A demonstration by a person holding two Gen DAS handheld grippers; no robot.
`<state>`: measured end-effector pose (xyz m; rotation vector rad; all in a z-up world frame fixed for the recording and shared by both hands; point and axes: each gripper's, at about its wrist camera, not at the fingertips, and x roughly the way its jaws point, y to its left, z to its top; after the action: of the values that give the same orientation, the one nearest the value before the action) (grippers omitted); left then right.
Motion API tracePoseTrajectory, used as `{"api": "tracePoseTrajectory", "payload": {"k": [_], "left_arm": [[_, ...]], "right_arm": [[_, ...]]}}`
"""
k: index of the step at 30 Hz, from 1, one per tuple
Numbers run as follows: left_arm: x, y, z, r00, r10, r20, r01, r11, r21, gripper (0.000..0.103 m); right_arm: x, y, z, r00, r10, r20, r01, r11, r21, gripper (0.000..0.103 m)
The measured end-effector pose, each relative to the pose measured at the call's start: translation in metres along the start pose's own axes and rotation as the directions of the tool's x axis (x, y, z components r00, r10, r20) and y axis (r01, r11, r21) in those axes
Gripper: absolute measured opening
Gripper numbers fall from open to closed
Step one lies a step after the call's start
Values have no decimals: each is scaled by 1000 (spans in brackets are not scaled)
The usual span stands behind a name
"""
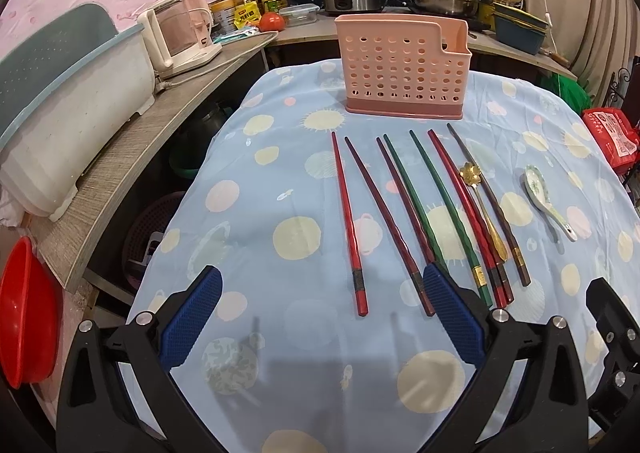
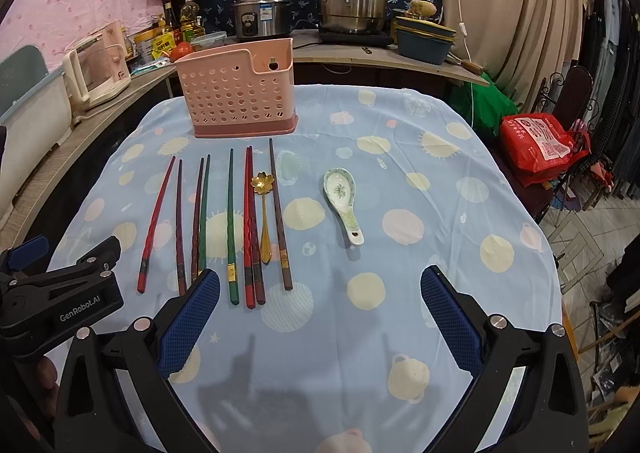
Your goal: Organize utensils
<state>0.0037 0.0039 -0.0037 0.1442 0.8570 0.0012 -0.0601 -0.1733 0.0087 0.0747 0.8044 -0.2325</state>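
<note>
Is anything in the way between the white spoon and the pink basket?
Nothing visible. The white spoon lies alone on the cloth, right of the chopsticks, and only bare tablecloth lies between it and the pink basket. The basket's top is open.

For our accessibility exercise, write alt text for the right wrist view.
Chopsticks, a gold spoon and a ceramic spoon lie on a blue patterned tablecloth before an empty pink holder. The open right gripper hovers nearby.
</note>
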Motion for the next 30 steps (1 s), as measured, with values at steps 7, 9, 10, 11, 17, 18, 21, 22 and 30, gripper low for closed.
{"api": "tracePoseTrajectory", "payload": {"k": [7, 9, 10, 11, 17, 18, 21, 22, 30], "left_arm": [[1, 2, 0, 1000, 2, -1, -2, 1000, -5, 96], [1, 3, 0, 1000, 2, -3, -2, 1000, -4, 96], [1, 2, 0, 1000, 3, -3, -3, 1000, -4, 96], [1, 3, 0, 1000, 4, -4, -4, 1000, -5, 96], [1, 3, 0, 1000, 6, -3, -6, 1000, -7, 96], [1, 3, 0, 1000, 6, -4, -6, 1000, -7, 96], [1, 3, 0, 1000, 7, -5, -7, 1000, -9, 96], [1, 3, 0, 1000, 8, -4, -8, 1000, -9, 96], [2, 5, -1, 1000, 9, -8, -9, 1000, -14, 96]], "right_arm": [[0, 0, 0, 1000, -1, 0, 1, 1000, 0, 96], [0, 0, 0, 1000, -2, 1, 2, 1000, 0, 96], [-1, 1, 0, 1000, -3, 3, 3, 1000, -2, 96], [-1, 1, 1, 1000, -3, 4, 3, 1000, -2, 96], [-1, 2, 2, 1000, 0, 3, 0, 1000, -1, 96], [-1, 2, 2, 1000, 0, 3, 0, 1000, -1, 96], [-1, 2, 2, 1000, 0, 4, 0, 1000, -1, 96], [-1, 2, 2, 1000, 1, 3, -1, 1000, -1, 96], [-1, 2, 2, 1000, 0, 3, 0, 1000, 1, 96]]}}
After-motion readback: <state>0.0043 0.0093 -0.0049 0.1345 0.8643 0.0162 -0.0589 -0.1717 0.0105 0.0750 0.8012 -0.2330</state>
